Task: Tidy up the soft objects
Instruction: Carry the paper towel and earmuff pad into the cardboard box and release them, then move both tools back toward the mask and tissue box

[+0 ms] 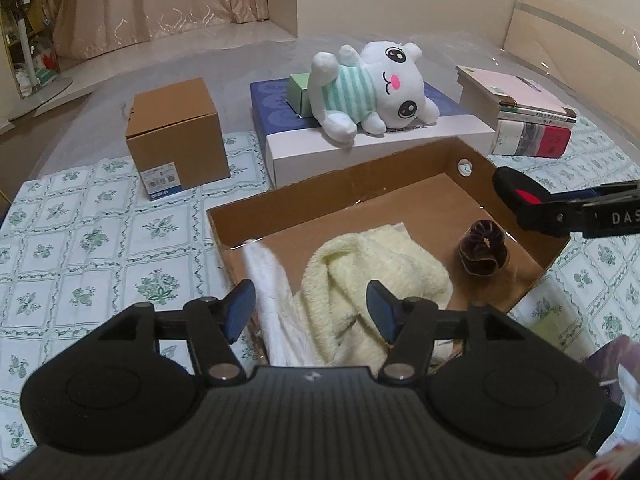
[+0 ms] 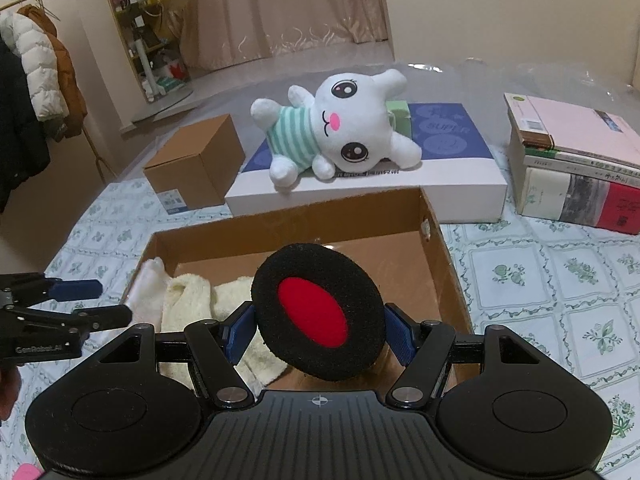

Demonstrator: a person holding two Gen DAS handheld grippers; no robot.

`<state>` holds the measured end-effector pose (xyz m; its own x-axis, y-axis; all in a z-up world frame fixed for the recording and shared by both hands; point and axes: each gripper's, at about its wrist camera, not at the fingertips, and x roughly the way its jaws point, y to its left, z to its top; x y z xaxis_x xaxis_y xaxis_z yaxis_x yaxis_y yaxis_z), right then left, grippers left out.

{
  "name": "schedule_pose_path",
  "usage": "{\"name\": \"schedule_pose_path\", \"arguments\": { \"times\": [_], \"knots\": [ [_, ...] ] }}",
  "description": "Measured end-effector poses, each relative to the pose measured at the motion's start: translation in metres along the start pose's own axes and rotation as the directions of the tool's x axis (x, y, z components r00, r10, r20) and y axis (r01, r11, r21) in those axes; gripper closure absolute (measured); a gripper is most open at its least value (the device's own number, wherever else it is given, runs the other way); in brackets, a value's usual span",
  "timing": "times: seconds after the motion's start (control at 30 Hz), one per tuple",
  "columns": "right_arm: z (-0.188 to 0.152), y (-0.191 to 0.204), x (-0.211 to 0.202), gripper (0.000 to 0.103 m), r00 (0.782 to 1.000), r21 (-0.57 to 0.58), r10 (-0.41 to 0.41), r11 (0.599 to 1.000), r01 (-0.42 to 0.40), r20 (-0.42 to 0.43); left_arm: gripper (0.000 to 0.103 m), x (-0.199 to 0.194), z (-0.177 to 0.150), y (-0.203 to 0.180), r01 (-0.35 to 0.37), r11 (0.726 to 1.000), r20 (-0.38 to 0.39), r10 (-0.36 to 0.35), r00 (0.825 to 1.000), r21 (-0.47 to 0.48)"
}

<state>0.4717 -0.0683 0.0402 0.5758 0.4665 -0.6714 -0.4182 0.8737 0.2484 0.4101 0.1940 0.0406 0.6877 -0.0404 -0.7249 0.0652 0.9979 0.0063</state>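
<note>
The left tool (image 1: 310, 310) hangs with its pads spread over the cream towel (image 1: 372, 268), which lies in the open cardboard box (image 1: 332, 184) on the worktop (image 1: 100, 240), near a dark scrunchie (image 1: 484, 254). The right tool (image 2: 318, 326) pinches a black-and-red round pad (image 2: 316, 312) above that box.

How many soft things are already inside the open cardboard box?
3: a yellow towel at the near side, a white cloth along its left wall, and a dark scrunchie toward the right. Something smaller could be hidden under the towel.
</note>
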Motion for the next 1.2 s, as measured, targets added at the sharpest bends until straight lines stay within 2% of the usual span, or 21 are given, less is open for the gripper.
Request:
{"name": "schedule_pose_path", "arguments": {
  "times": [0.27, 0.33, 0.4, 0.53, 0.67, 0.9, 1.1, 1.2],
  "knots": [
    [0.0, 0.004, 0.01, 0.035, 0.999, 0.019, 0.039, 0.999, -0.039, -0.008, 0.045, -0.009, -0.001, 0.005, -0.006, 1.0, 0.016, 0.006, 1.0, -0.004],
    [0.0, 0.002, 0.011, 0.028, 0.998, 0.043, 0.065, 0.997, -0.065, 0.01, 0.045, -0.011, -0.002, 0.004, -0.005, 1.0, 0.021, 0.005, 1.0, -0.002],
    [-0.001, -0.002, 0.009, 0.015, 0.996, 0.082, 0.086, 0.993, -0.089, 0.033, 0.045, -0.015, -0.004, 0.004, -0.004, 1.0, 0.025, 0.004, 1.0, 0.001],
    [-0.001, -0.004, -0.002, 0.014, 0.995, 0.112, 0.081, 0.99, -0.086, 0.05, 0.045, -0.027, -0.008, 0.004, -0.005, 1.0, 0.037, 0.005, 0.999, -0.002],
    [-0.006, 0.001, -0.027, 0.015, 0.996, 0.105, 0.066, 0.992, -0.072, 0.063, 0.045, -0.051, -0.014, 0.003, -0.002, 1.0, 0.06, 0.003, 0.998, -0.024],
    [-0.028, 0.022, -0.095, 0.015, 0.991, 0.055, 0.032, 0.998, -0.04, 0.13, 0.045, -0.121, -0.033, -0.014, 0.001, 0.998, 0.14, 0.008, 0.99, -0.064],
    [-0.061, 0.047, -0.166, 0.015, 0.974, -0.029, 0.021, 0.999, -0.015, 0.225, 0.045, -0.19, -0.06, -0.036, -0.016, 0.997, 0.213, 0.031, 0.977, -0.073],
    [-0.083, 0.057, -0.195, 0.015, 0.97, -0.059, 0.022, 0.998, -0.008, 0.241, 0.045, -0.218, -0.079, -0.048, -0.024, 0.997, 0.235, 0.039, 0.971, -0.069]
  ]
}}
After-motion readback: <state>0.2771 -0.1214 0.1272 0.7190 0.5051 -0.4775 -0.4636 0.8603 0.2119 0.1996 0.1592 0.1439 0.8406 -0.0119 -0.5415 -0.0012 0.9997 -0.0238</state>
